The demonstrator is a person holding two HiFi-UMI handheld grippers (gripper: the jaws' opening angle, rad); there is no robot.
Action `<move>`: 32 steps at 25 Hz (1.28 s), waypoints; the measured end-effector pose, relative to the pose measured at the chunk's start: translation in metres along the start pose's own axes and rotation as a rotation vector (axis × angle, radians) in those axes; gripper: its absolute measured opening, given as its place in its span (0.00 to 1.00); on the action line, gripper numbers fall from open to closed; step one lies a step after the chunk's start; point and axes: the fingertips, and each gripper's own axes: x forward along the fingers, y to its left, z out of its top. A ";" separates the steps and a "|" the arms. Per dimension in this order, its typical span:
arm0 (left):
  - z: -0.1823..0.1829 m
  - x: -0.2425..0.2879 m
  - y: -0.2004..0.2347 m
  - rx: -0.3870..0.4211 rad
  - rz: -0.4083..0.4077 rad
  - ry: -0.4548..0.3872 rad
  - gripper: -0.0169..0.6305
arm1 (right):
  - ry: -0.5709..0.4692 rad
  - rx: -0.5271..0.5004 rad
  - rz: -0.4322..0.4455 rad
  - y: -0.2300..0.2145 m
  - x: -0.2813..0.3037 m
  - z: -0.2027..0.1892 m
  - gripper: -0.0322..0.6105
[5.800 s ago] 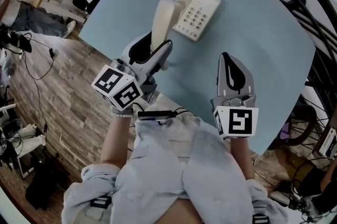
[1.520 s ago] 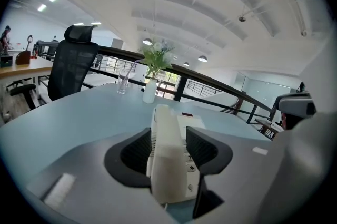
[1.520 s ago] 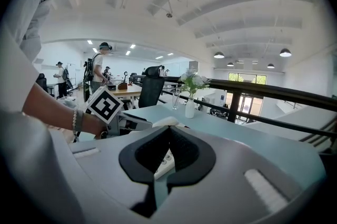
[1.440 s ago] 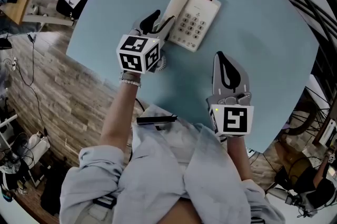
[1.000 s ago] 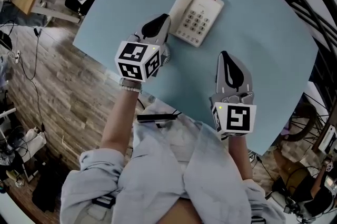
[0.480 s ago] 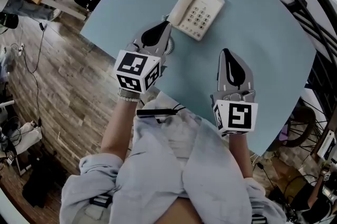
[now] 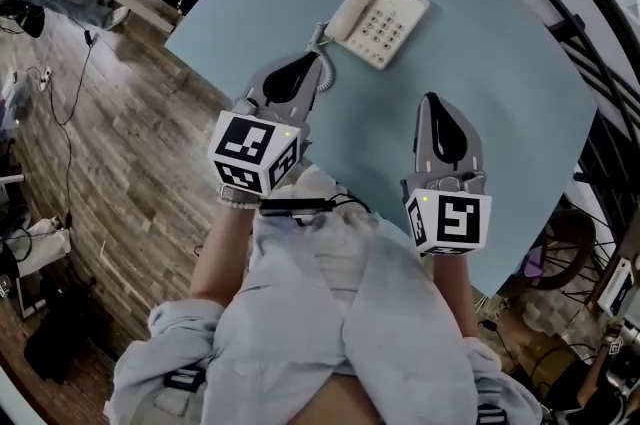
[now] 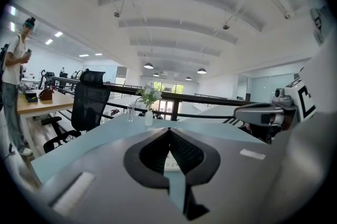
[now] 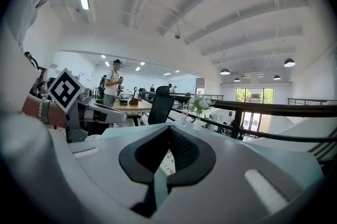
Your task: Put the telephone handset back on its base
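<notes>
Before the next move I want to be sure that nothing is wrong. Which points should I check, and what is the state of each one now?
1. Handset lies on the telephone base: ok.
2. Handset sits fully down in its cradle: cannot tell from the head view.
3. Left gripper shut, nothing between its jaws: ok.
4. Right gripper shut, nothing between its jaws: ok.
5. Both grippers apart from the telephone base: ok.
6. Coiled cord free of the left gripper: cannot tell; it lies right beside the jaw tips.

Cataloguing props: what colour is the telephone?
The telephone is cream; head view shows it best.
</notes>
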 end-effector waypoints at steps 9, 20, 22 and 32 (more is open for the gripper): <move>0.008 -0.033 -0.025 0.031 -0.012 -0.038 0.03 | -0.025 -0.021 0.005 0.000 -0.025 0.007 0.06; 0.004 -0.057 -0.047 0.060 -0.039 -0.061 0.03 | -0.041 -0.033 0.016 0.008 -0.043 0.007 0.06; 0.005 -0.058 -0.047 0.062 -0.038 -0.065 0.03 | -0.044 -0.033 0.016 0.009 -0.044 0.007 0.06; 0.004 -0.060 -0.046 0.058 -0.031 -0.058 0.03 | -0.060 -0.018 0.022 0.010 -0.044 0.006 0.06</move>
